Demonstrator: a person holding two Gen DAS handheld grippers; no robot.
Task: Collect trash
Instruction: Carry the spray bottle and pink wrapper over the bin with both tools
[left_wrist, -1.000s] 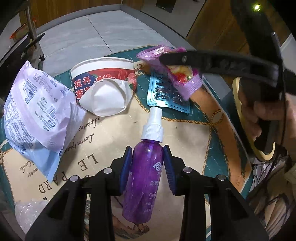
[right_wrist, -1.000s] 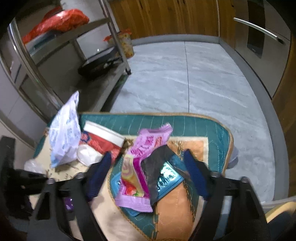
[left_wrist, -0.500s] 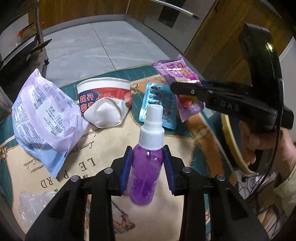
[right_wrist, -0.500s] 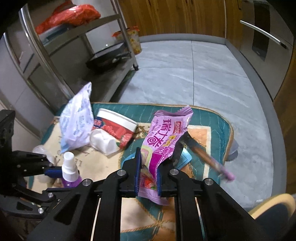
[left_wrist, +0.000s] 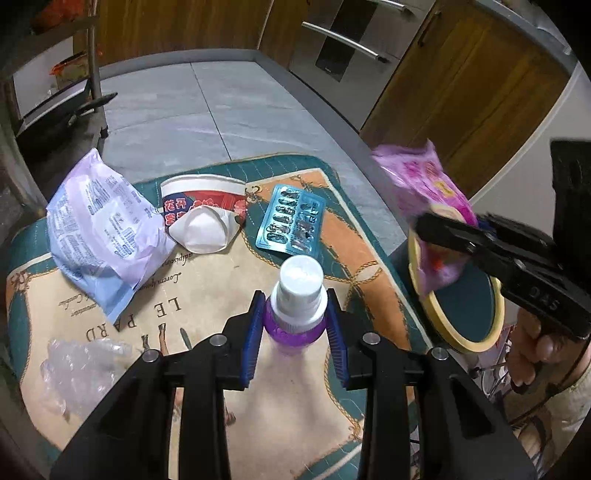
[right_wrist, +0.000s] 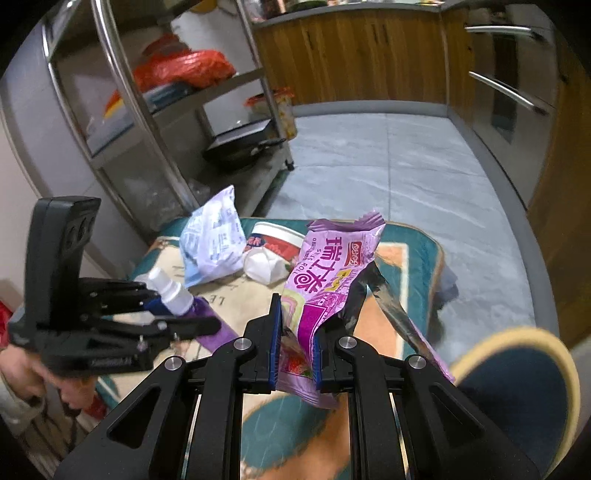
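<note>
Purple spray bottle (left_wrist: 295, 314) sits clamped in the left tool (left_wrist: 295, 325), lifted above the patterned mat (left_wrist: 207, 295). Only the left wrist view shows the blister pack (left_wrist: 291, 221); the right shows a steel shelf rack (right_wrist: 147, 110). The right tool (right_wrist: 295, 350) is clamped on a pink snack wrapper (right_wrist: 328, 269) near a round yellow-rimmed bin (left_wrist: 476, 306). Grey tiled floor (right_wrist: 388, 166) lies beyond.

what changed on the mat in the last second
The right gripper closed on the pink snack wrapper and lifted it off the blister pack. The left gripper raised the purple spray bottle clear of the mat. The paper cup, white bag and blister pack stayed put.
</note>
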